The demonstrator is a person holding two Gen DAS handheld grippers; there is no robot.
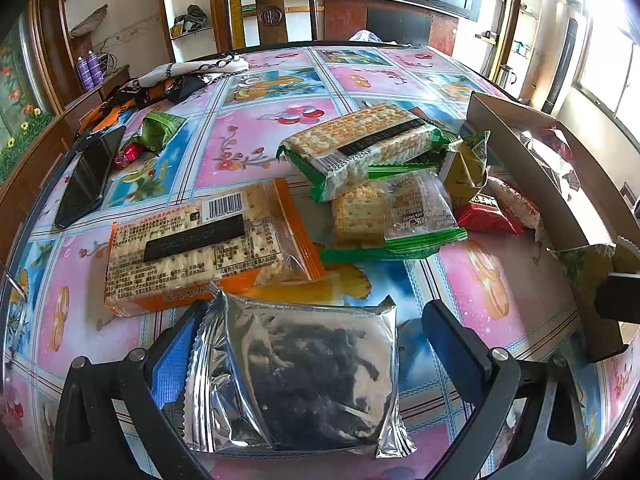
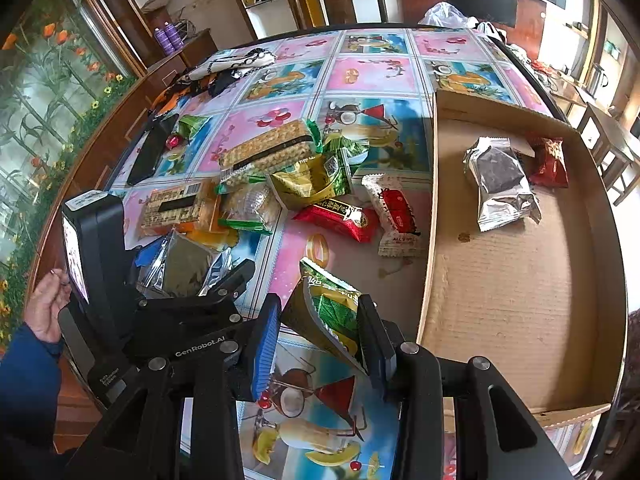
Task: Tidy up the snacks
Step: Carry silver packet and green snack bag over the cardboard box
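Observation:
My left gripper [image 1: 308,344] is open around a silver foil snack packet [image 1: 304,376] that lies on the table between its blue pads; the gripper also shows in the right wrist view [image 2: 192,268]. My right gripper [image 2: 320,332] is shut on a green and gold snack packet [image 2: 328,312], held above the table just left of the cardboard box [image 2: 520,300]. That box holds a silver packet [image 2: 500,184] and a red packet [image 2: 550,160]. A pile of cracker packs [image 1: 360,148] and an orange cracker pack [image 1: 200,248] lie in the middle of the table.
A black phone [image 1: 90,172] lies at the table's left edge, with a small green packet [image 1: 158,128] and patterned cloth [image 1: 172,80] behind it. Red and white packets [image 2: 360,216] lie beside the box. A wooden chair [image 1: 272,8] stands at the far side.

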